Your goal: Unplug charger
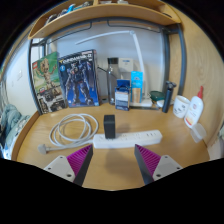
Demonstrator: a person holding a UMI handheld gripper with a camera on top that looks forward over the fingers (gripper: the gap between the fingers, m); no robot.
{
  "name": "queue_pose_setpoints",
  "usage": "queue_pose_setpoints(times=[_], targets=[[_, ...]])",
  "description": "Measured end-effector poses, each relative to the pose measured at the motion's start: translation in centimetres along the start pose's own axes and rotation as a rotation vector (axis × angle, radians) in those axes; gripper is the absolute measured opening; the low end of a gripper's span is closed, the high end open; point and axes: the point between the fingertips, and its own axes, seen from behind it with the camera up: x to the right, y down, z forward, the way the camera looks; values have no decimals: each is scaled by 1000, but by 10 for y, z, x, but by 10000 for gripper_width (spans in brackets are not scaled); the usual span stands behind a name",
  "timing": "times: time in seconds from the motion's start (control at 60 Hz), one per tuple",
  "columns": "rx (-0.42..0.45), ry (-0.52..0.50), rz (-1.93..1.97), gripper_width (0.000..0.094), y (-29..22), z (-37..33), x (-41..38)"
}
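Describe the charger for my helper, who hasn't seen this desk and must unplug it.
On the wooden desk, a white power strip lies just beyond the open gripper. The charger is the black block standing plugged into the strip's end by the coiled white cable, the only dark thing on it.

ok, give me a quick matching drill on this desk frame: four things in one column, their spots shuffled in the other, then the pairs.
Things:
1. black charger
2. white cable coil
3. model kit boxes
4. gripper

Places or states:
A. leaning against the back wall
B. plugged into the white power strip
C. open, short of the strip, holding nothing
D. lying on the desk beside the charger

Pairs: 1-B, 2-D, 3-A, 4-C
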Motion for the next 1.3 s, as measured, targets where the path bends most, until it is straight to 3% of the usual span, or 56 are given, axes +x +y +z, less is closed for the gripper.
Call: queue_pose_setpoints(times=[0.183, 0.3, 0.433, 0.467, 0.483, 0.5, 0.633, 0.683, 0.8, 0.867, 0.933, 1.0, 1.083, 1.15, 1.3], targets=[[47, -40, -19, 762, -34, 64, -13], [36, -32, -66, 223, -38, 94, -12], [28, -58, -14, 160, -42, 97, -11], [31, -69, 8, 160, -43, 97, -11], [30, -72, 6, 207, -42, 99, -10], [22, -77, 1, 141, -43, 98, -10], [-49, -88, 56, 108, -47, 98, -10], [34, -81, 94, 105, -90, 88, -3], [373, 7, 113, 102, -266, 12, 43], [407, 78, 77, 102, -307, -11, 79], [369, 123, 86, 101, -313, -23, 116], [272, 171, 91, 100, -290, -21, 152], [84, 256, 61, 101, -237, -4, 203], [-62, 251, 31, 101, -179, 1, 221], [-282, 251, 66, 102, -84, 17, 255]])
